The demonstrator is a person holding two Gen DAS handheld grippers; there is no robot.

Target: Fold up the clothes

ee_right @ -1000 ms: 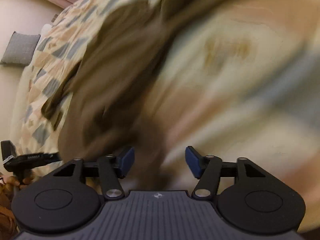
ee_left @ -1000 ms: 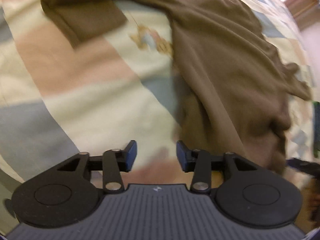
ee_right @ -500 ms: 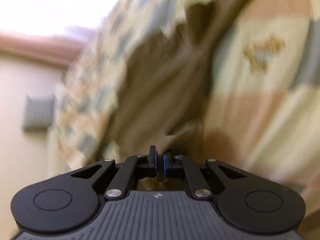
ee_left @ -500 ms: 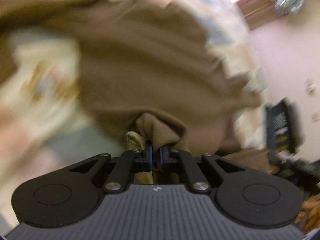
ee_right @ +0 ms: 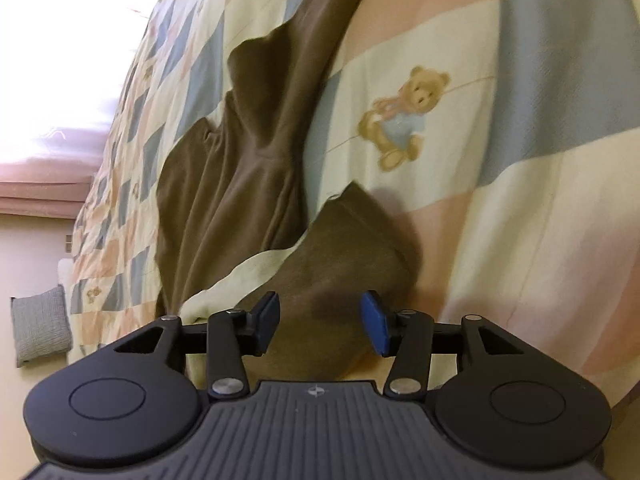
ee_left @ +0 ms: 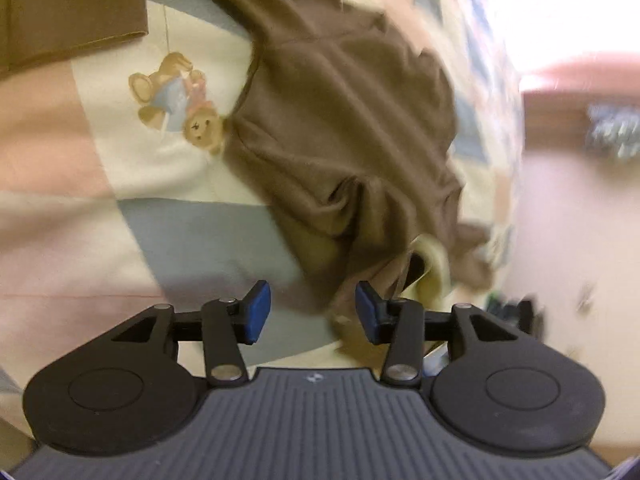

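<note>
a brown garment (ee_left: 344, 120) is seen lying crumpled on a patchwork quilt (ee_left: 60, 208) of cream, pink and grey-blue squares. the teddy bear print (ee_left: 176, 104) on one cream square is taken as the landmark. in the left wrist view the main bunch of the garment is spread just to the right of the bear, touching its edge, and one flat hemmed part (ee_left: 68, 8) is laid above and to the left of it. in the right wrist view the garment (ee_right: 248, 152) is stretched in a long strip to the left of the bear (ee_right: 404, 116), and one folded corner (ee_right: 352, 248) is placed below it.

the jaws of the left gripper (ee_left: 312, 312) are opening; no cloth is pressed by the blue pads (ee_left: 258, 312), though a fold is lying close by the right one. the jaws of the right gripper (ee_right: 320, 320) are opening too; the folded corner is seen between its pads (ee_right: 374, 322) but it is not pinched.

a grey cushion (ee_right: 40, 324) is seen far to the lower left of the bear, beside the quilt.
</note>
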